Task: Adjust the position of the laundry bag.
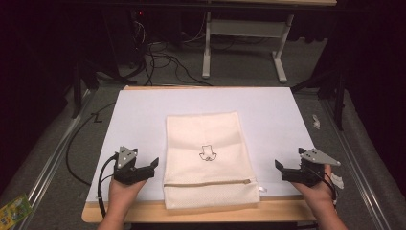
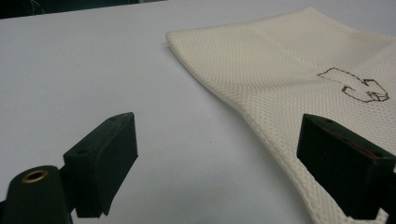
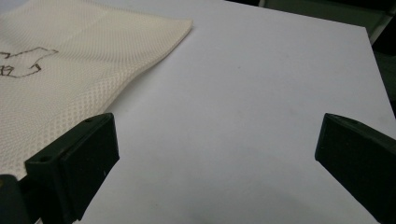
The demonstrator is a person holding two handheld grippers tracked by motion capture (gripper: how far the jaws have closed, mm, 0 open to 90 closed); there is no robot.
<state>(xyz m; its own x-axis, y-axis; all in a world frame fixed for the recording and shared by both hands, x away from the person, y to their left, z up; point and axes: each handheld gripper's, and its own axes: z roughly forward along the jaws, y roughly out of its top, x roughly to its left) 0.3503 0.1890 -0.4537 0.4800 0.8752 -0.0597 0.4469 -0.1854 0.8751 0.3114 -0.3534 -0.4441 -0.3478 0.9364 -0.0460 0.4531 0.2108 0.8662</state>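
Note:
A cream mesh bag (image 1: 208,158) lies flat in the middle of the white table top (image 1: 143,110), with a small dark line drawing (image 1: 208,153) on it and a zipper (image 1: 206,183) running across near its front edge. My left gripper (image 1: 146,168) rests open on the table just left of the bag, nothing between its jaws. In the left gripper view the bag (image 2: 289,79) reaches under the right jaw. My right gripper (image 1: 283,170) stands open to the bag's right, a short gap away. The right gripper view has the bag (image 3: 70,60) at upper left.
The table's wooden front edge (image 1: 201,211) shows below the white sheet. A white table frame (image 1: 242,43) and cables (image 1: 163,57) stand on the floor behind. A black cable (image 1: 76,143) trails off the left side. A green packet (image 1: 12,211) lies on the floor at lower left.

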